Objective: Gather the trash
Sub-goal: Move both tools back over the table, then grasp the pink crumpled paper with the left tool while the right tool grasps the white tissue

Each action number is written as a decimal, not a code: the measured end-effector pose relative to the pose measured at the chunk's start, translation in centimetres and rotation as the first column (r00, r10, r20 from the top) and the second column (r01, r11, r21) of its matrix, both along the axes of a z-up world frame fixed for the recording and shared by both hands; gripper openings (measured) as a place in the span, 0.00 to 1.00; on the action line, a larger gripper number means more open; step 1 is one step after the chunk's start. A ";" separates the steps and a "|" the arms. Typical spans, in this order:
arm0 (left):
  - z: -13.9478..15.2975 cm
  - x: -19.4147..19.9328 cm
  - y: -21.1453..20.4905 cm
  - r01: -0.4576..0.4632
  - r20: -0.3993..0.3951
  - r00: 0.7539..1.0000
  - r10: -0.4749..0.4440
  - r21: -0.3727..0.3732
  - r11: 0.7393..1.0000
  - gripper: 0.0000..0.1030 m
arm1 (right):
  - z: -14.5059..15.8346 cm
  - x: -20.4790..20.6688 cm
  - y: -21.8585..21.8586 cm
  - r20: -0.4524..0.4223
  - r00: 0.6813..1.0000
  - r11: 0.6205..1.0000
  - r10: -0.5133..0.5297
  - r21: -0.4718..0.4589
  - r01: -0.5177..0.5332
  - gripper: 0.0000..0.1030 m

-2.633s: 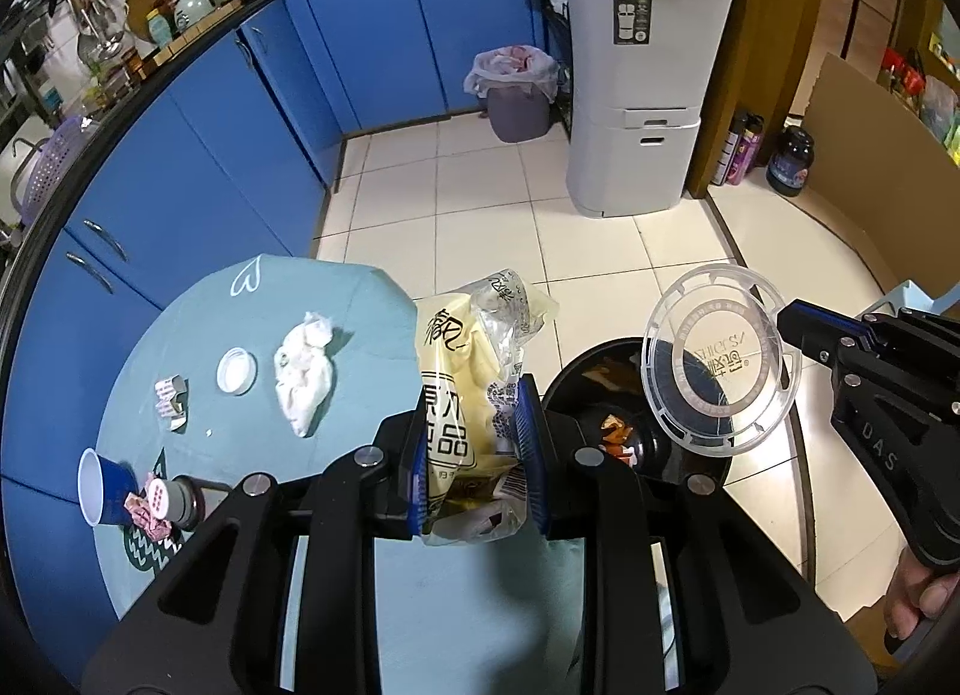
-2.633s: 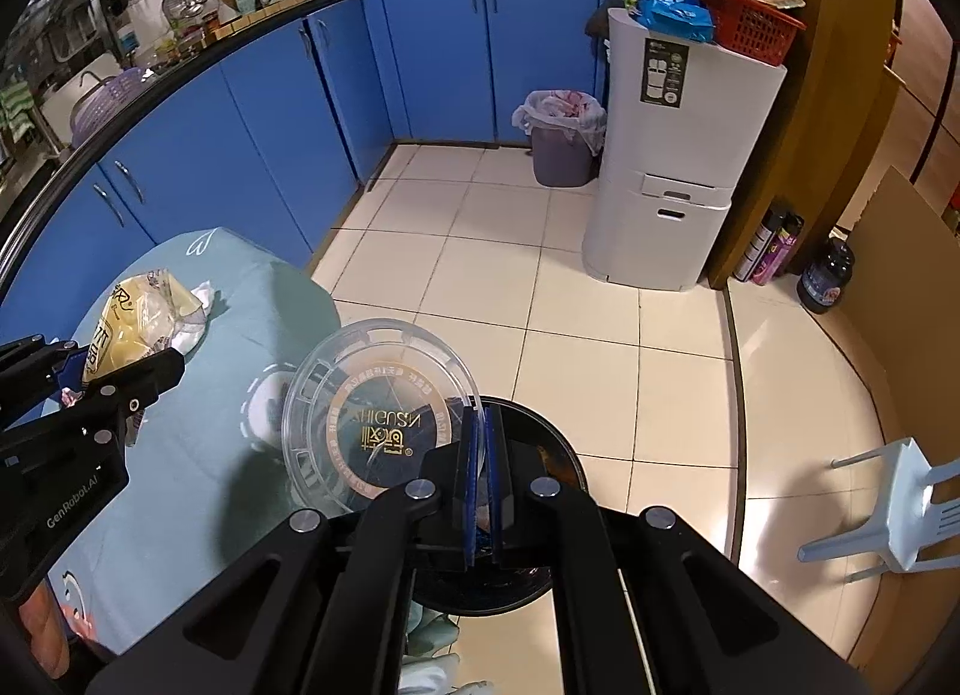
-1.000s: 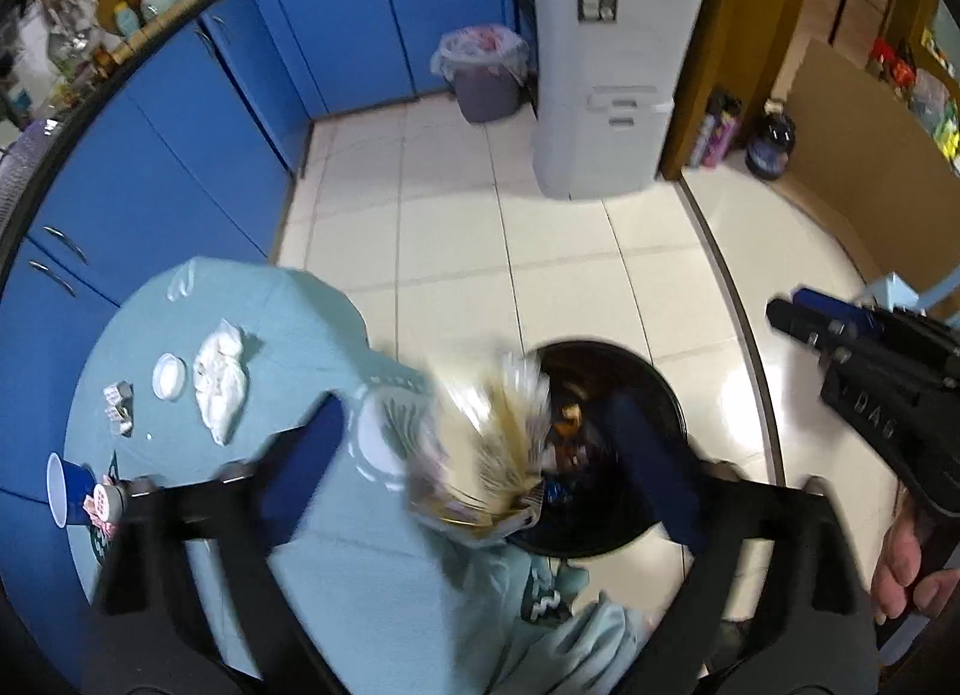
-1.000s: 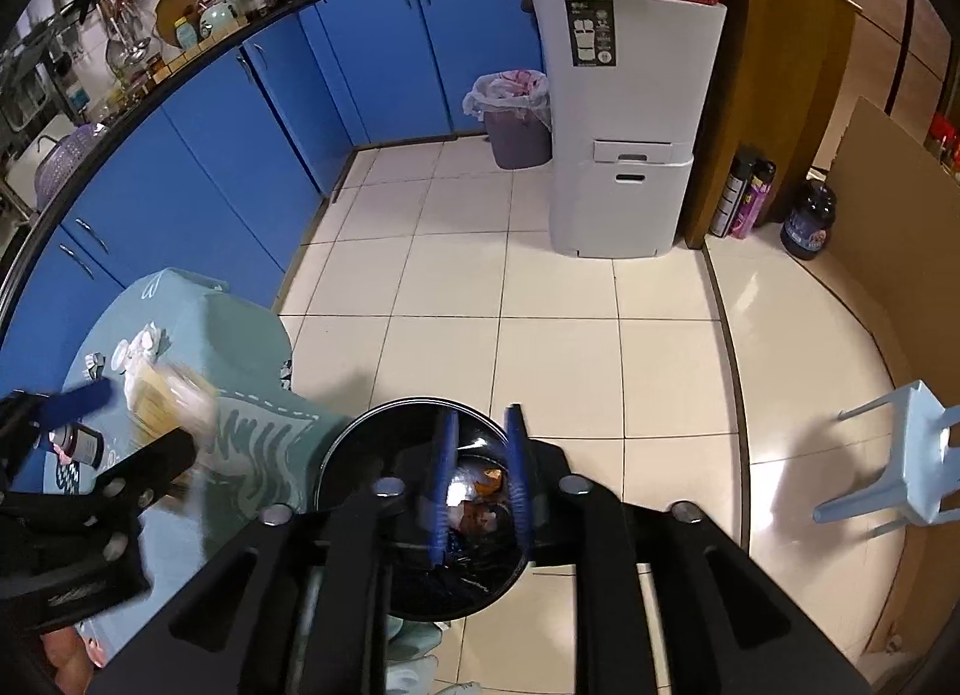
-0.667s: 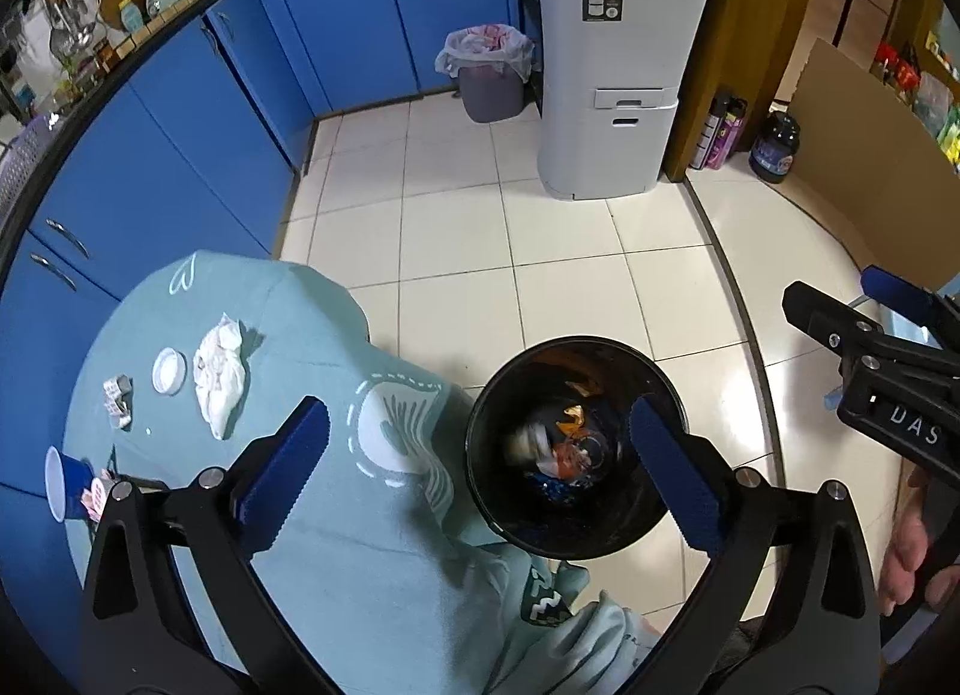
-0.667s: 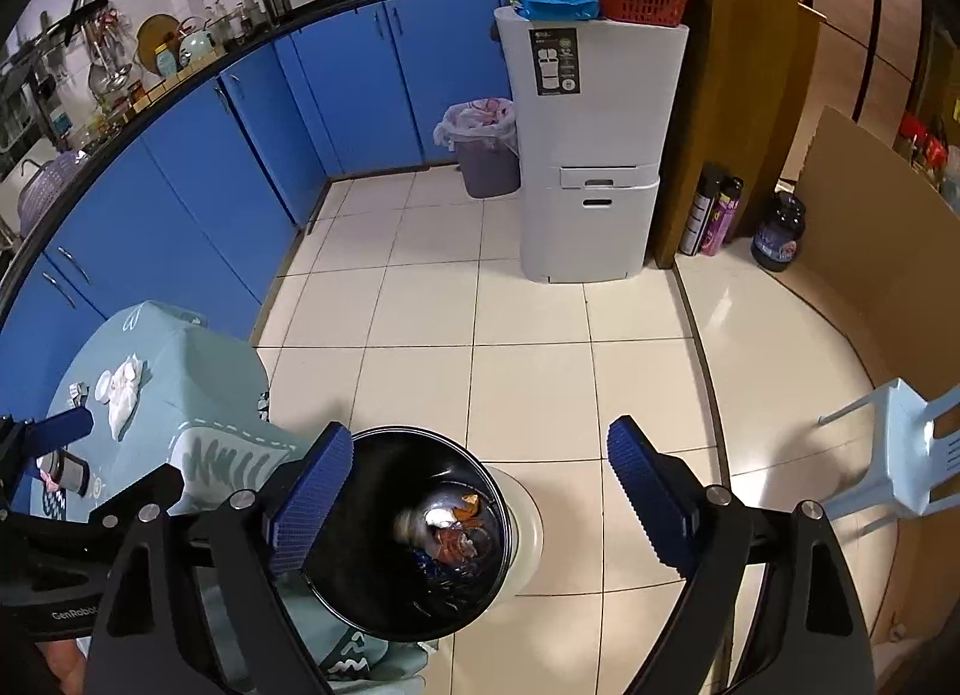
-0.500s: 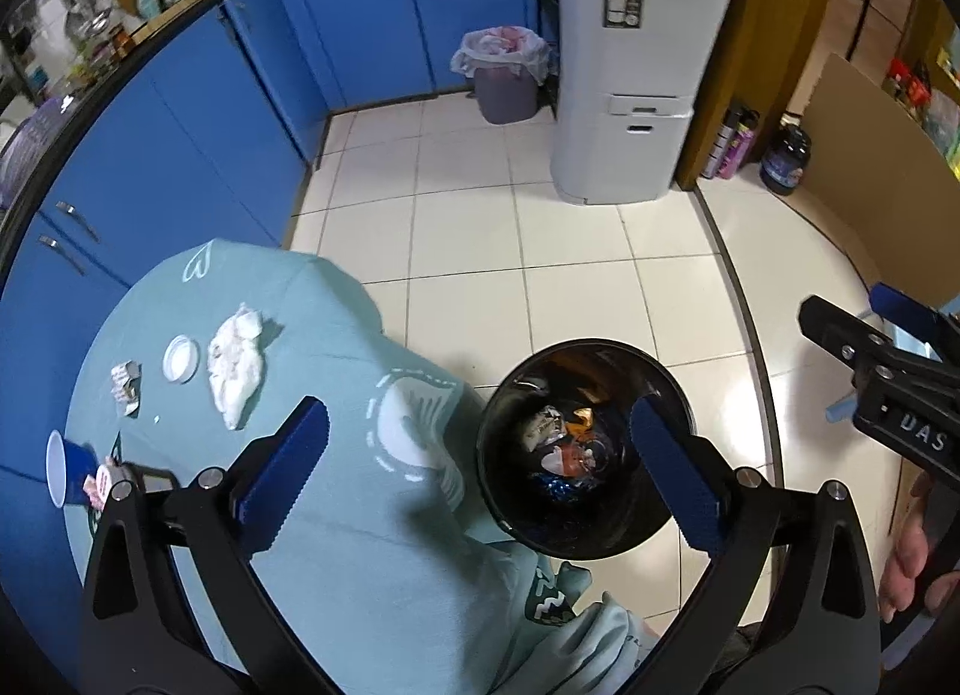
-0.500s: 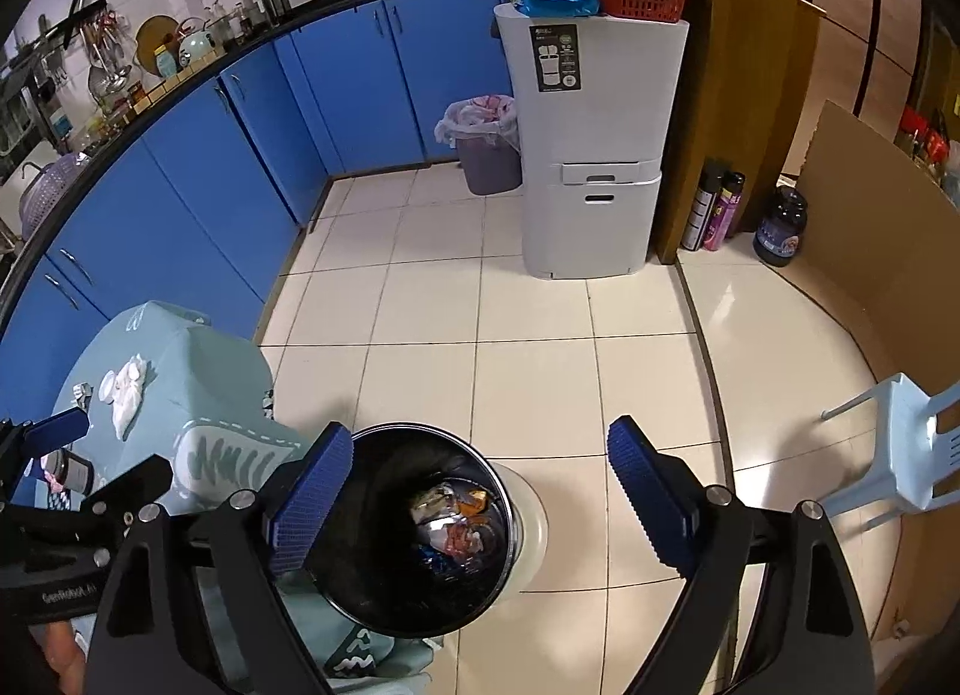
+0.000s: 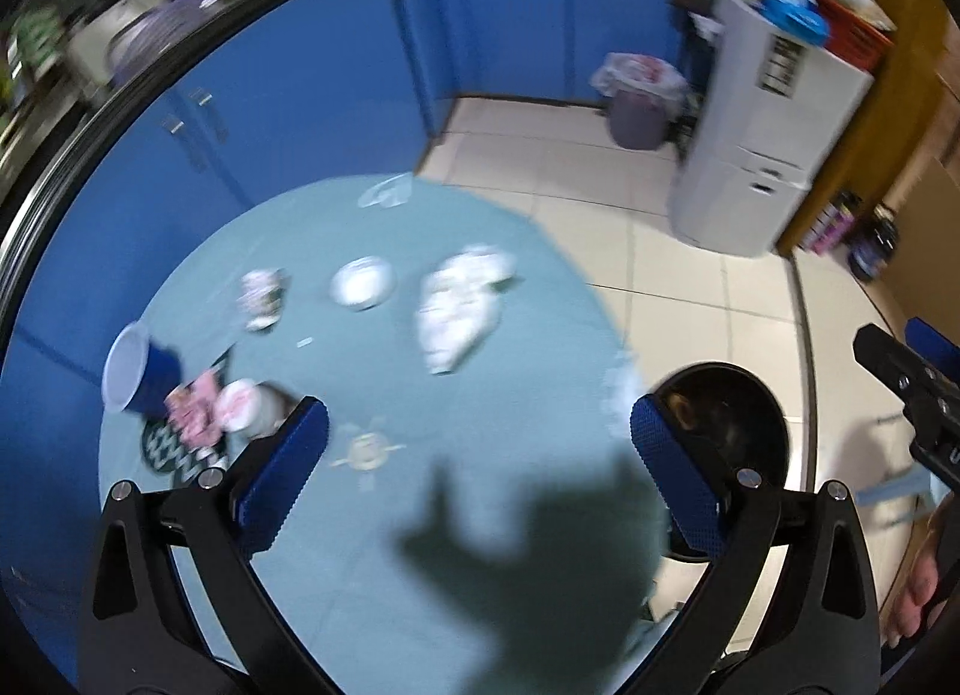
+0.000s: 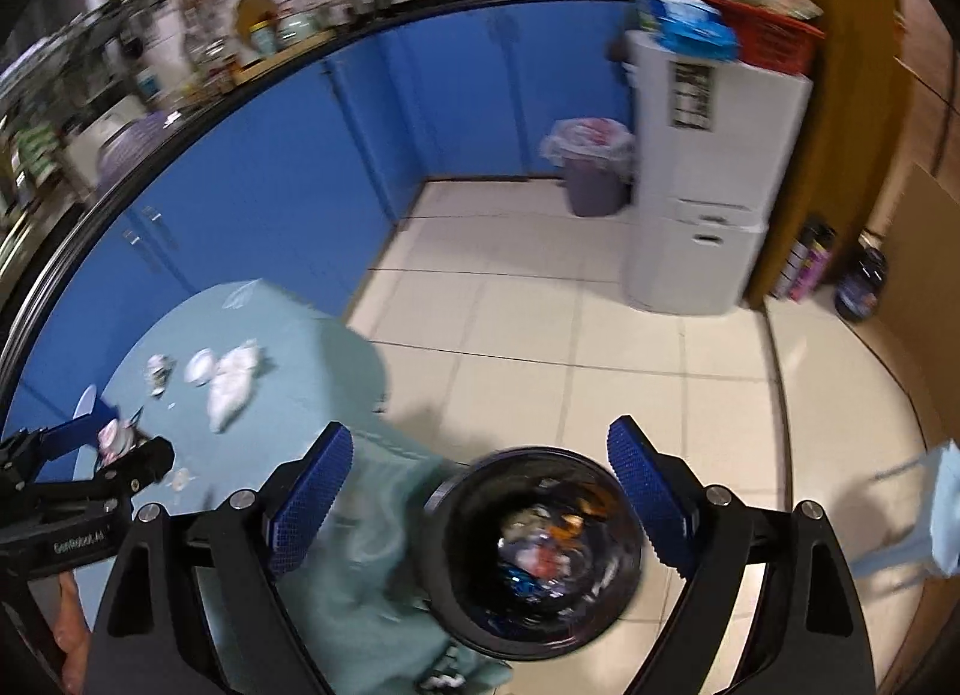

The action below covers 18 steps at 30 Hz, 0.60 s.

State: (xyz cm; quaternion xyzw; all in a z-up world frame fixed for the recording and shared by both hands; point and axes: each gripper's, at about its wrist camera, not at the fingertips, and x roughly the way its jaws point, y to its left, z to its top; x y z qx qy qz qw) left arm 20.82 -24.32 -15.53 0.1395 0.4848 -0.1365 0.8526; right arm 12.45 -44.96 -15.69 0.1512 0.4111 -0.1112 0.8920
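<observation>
Both tools, left tool [image 9: 480, 467] and right tool [image 10: 474, 491], gape empty; crumpled tissue [image 9: 459, 308] near the counter [image 9: 336, 545] far edge looks next for the trash bin [image 10: 534, 551].

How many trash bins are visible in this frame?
2: a black bin on the floor beside the table, holding trash, and a grey lined bin by the blue cabinets. Others may be out of view.

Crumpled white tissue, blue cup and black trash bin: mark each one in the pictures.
crumpled white tissue [image 9: 459, 308]: left wrist view, middle of the wad.
blue cup [image 9: 141, 374]: left wrist view, on its blue side wall beside the pale rim.
black trash bin [image 10: 447, 500]: right wrist view, left part of the rim.
</observation>
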 end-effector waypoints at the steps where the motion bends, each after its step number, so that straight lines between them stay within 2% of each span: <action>1: 0.0 0.5 1.6 -0.033 0.000 0.999 0.033 -0.005 0.999 0.96 | 0.1 0.7 1.1 0.003 1.000 1.000 0.022 -0.008 -0.022 0.82; 12: -0.6 2.8 12.3 -0.230 0.003 0.973 0.230 -0.026 0.973 0.96 | -0.7 7.4 8.9 -0.035 0.982 0.982 0.186 -0.017 -0.187 0.82; 18: -2.3 4.2 16.6 -0.308 -0.033 0.951 0.307 -0.041 0.950 0.96 | -1.8 9.9 12.2 -0.066 0.965 0.964 0.254 -0.061 -0.258 0.82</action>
